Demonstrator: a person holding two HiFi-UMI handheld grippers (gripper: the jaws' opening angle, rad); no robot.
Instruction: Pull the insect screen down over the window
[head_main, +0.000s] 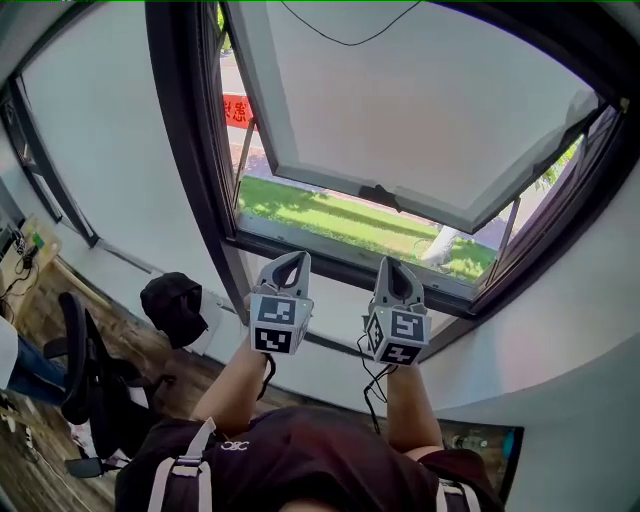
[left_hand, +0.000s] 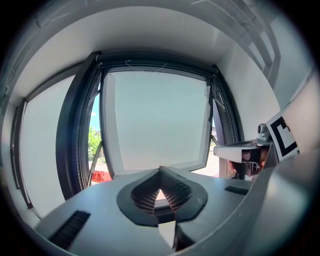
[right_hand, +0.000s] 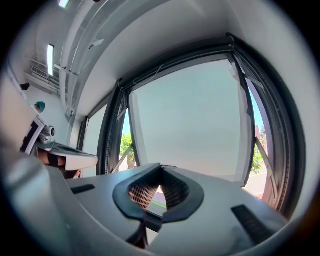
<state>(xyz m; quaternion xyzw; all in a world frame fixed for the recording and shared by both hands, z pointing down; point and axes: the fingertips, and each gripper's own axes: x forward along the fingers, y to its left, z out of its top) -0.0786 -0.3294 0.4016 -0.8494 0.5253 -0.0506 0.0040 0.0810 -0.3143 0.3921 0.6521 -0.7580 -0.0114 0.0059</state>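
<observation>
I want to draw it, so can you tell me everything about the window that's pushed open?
The window sash has a pale grey frame around a whitish pane that you can't see through. Its lower edge is swung outward, leaving a gap that shows grass outside. A thin metal stay props it at each side. A small dark handle sits mid-bottom edge. A dark outer frame surrounds it.

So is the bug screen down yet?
Not yet. Nothing looks done: the window hangs open, with grass showing through the gap. The left gripper and right gripper are shut and empty before it. Left to do: grab the thin cord up top, probably the pull, and draw the screen down.
</observation>
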